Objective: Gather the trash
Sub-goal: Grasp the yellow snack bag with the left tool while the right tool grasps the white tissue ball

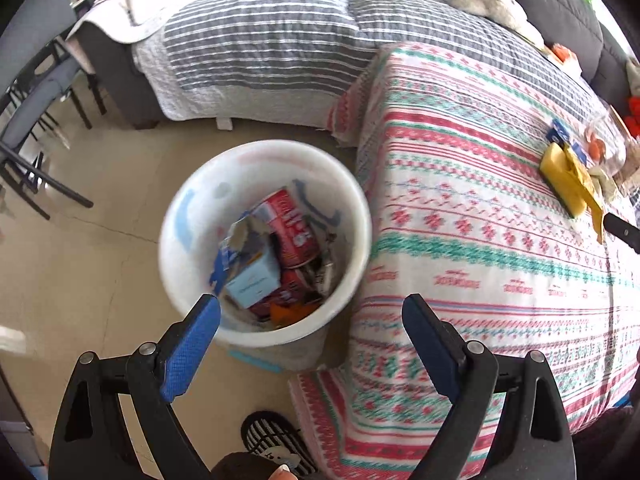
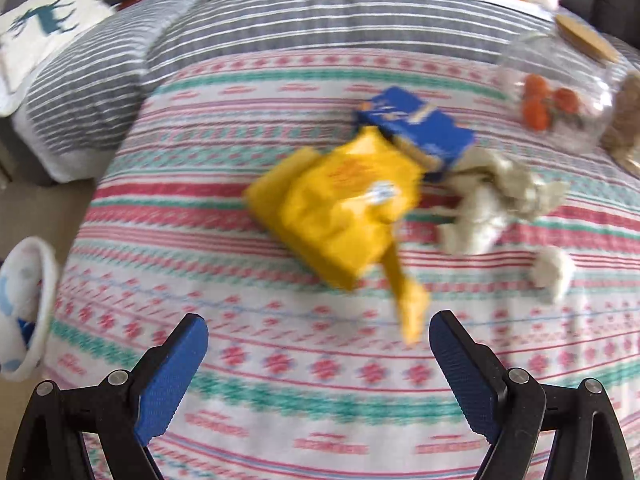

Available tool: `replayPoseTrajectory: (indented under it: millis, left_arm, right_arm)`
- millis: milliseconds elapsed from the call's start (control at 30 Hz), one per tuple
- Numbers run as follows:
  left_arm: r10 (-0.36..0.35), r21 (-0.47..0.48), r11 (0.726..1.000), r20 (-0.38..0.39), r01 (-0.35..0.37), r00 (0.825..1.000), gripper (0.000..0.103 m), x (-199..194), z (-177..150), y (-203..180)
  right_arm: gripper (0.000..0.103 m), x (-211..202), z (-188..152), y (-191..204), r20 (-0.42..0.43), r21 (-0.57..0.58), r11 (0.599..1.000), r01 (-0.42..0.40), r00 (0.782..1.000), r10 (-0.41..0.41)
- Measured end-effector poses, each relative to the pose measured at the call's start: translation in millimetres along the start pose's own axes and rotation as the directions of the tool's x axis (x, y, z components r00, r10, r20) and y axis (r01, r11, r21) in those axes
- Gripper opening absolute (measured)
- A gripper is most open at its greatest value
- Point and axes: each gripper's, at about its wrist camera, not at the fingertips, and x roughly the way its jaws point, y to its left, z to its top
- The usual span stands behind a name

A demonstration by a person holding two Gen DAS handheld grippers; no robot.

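One white bin (image 1: 256, 184) stands on the floor, holding two red cans (image 1: 292, 236) and one pale blue box (image 1: 254, 280). On the patterned cloth lie one yellow bag (image 2: 340, 208), one blue box (image 2: 416, 128), two crumpled paper wads (image 2: 492, 204) and one clear jar (image 2: 556, 92).

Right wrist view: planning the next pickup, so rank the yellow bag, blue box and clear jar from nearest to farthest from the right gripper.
From the right gripper:
1. Yellow bag, centre, just ahead.
2. Blue box, behind the bag.
3. Clear jar, far right.
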Motion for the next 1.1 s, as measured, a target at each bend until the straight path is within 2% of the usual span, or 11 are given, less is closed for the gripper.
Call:
replayPoseTrajectory:
  millis: [300, 600, 667, 833, 967, 1100]
  left_arm:
    - [-0.038, 0.072, 0.997, 0.015, 0.037, 0.999, 0.094, -4, 20, -65]
    - [-0.139, 0.086, 0.987, 0.046, 0.134, 0.989, 0.094, -9, 43, -130]
    - [-0.162, 0.084, 0.984, 0.055, 0.157, 0.985, 0.094, -9, 49, -140]
    - [-0.213, 0.099, 0.974, 0.077, 0.205, 0.974, 0.094, -6, 60, -171]
    - [-0.272, 0.108, 0.959, 0.094, 0.262, 0.958, 0.094, -4, 67, -194]
    - [-0.287, 0.133, 0.953, 0.115, 0.272, 0.951, 0.094, -2, 72, -220]
  right_arm:
    - [0.093, -6, 9, -79, 0.008, 0.172, 0.984, 0.035, 0.999, -0.037]
    - [0.091, 19, 11, -136, -0.05, 0.276, 0.956, 0.103, 0.994, -0.093]
    - [0.081, 25, 11, -146, -0.064, 0.3, 0.948, 0.109, 0.993, -0.094]
    - [0.065, 38, 9, -158, -0.079, 0.329, 0.941, 0.086, 0.995, -0.063]
    - [0.053, 44, 12, -154, -0.065, 0.299, 0.951, 0.078, 0.996, -0.061]
    - [0.038, 49, 12, -150, -0.058, 0.262, 0.962, 0.074, 0.996, -0.061]
